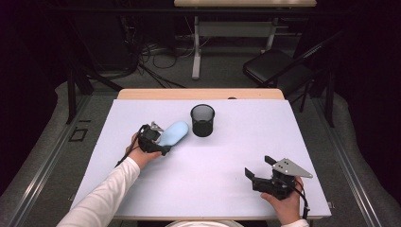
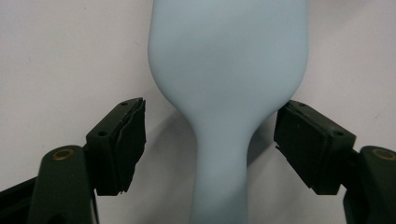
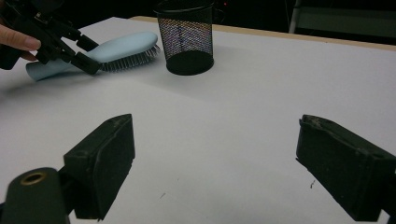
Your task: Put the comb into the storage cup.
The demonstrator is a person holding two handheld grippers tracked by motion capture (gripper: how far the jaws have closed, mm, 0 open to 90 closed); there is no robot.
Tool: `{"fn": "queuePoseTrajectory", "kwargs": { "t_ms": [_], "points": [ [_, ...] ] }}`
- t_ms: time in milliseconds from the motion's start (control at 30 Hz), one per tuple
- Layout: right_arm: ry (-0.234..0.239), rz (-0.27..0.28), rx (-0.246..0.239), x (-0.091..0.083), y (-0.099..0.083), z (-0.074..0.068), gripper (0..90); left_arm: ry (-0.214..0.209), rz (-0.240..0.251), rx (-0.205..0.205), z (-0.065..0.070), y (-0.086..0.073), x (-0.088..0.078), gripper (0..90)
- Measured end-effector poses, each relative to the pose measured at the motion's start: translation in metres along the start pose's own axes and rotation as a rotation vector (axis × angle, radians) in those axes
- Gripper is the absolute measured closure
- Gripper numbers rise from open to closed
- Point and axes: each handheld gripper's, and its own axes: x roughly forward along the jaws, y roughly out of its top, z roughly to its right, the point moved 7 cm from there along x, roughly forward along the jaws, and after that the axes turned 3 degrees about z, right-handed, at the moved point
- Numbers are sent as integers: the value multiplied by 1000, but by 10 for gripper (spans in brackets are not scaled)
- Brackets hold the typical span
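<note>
- The pale blue hairbrush (image 1: 173, 133) lies flat on the white counter (image 1: 227, 156), bristles facing sideways, its handle pointing back toward our left hand-held gripper (image 1: 163, 147).
- In the left gripper view the handle (image 2: 219, 182) runs up between the two black pads (image 2: 119, 149), which stand apart on either side of it with a gap showing on each side; the jaws are not yet pressing on it.
- We judge the step in hand to be the grasp: the gripper straddles the narrow neck just below where the brush widens into its head.
- The next move calls for closing squarely on the handle, keeping the pads level so the smooth rounded plastic does not twist or slip out, and then lifting.
- Just beyond the brush head, ahead and to the side of the left gripper, stands a black mesh cup (image 1: 202, 120), upright and empty as far as we can see; it is the likely place for the brush.
- It stands close to the brush, so a careless lift or swing could knock it over.
- Our right hand-held gripper (image 1: 259, 171) rests well apart near the counter's near edge, jaws wide and holding nothing, out of the way.
</note>
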Motion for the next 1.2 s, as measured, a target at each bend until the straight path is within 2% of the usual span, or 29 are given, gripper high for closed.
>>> {"fn": "queuePoseTrajectory", "kwargs": {
  "t_ms": [267, 433, 600, 700, 867, 1200],
  "points": [
    [3, 2, 1, 0, 0, 0, 118, -3, 0, 19, 1, 0, 3, 341],
    [5, 1, 0, 0, 0, 0, 123, -43, -1, -2, 2, -1, 3, 395],
    [5, 0, 1, 0, 0, 0, 127, -57, -1, -18, 2, -1, 3, 436],
    [5, -1, 0, 0, 0, 0, 129, -54, 4, -28, 3, -1, 3, 442],
    [6, 0, -1, 0, 0, 0, 136, -55, 11, -19, 2, -2, 2, 467],
    [8, -3, 0, 0, -1, 0, 139, -53, 11, -15, 2, -4, -1, 608]
  ]
}}
